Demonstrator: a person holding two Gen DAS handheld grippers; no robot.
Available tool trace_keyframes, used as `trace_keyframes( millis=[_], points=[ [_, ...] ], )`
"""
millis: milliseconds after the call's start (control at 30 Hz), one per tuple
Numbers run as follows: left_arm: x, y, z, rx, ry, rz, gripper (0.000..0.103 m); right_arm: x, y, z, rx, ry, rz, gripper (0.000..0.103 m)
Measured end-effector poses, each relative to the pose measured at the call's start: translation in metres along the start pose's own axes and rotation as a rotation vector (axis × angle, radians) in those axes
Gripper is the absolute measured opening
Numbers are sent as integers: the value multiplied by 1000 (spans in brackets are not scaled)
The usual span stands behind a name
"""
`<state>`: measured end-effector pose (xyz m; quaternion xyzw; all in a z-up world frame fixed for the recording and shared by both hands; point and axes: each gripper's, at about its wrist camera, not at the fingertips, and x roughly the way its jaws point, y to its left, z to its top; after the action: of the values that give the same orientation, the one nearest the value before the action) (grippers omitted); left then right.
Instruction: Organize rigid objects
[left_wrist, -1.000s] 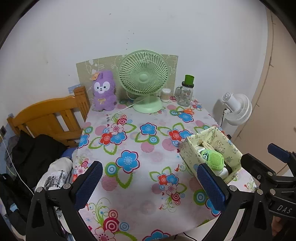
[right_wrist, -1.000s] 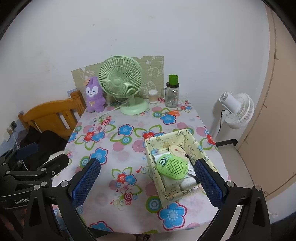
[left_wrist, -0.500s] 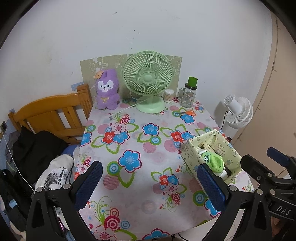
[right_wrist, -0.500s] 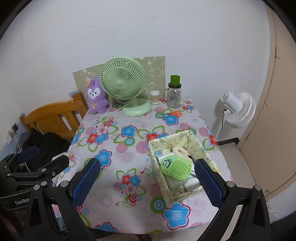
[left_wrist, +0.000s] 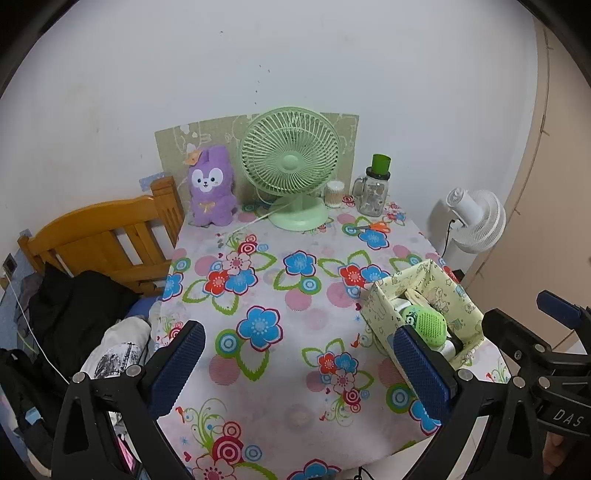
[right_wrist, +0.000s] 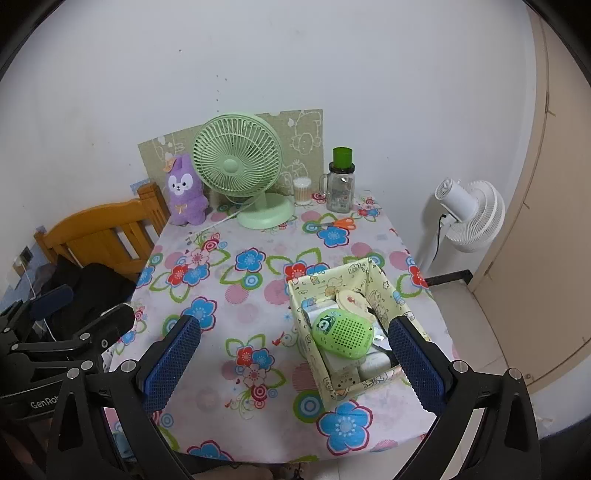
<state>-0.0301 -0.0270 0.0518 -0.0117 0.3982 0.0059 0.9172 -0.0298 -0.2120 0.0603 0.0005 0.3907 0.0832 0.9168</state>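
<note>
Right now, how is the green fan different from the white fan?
The green fan stands on the flowery table and faces us, so its round front grille shows. The white fan stands on the floor beside the table and is turned away, showing its back. The green fan sits by the purple plush; the white one stands alone. Both are round, caged fans.

both tools hang at the near edge, the left tool (left_wrist: 295, 367) and right tool (right_wrist: 293, 363) spread wide, holding nothing.

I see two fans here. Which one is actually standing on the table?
The mint-green fan, beside the purple plush rabbit at the back of the floral table. The white fan stands off the table, on the floor.
</note>
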Motion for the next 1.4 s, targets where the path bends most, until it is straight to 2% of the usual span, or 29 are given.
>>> trace_keyframes(
  millis=[400,1400],
  points=[
    [-5,-3,0,0,-14,29,103,0,-1,3,8,1,20,103],
    [-19,-5,-1,10,-47,46,103,-9,-2,-1,7,-24,24,103]
  ],
)
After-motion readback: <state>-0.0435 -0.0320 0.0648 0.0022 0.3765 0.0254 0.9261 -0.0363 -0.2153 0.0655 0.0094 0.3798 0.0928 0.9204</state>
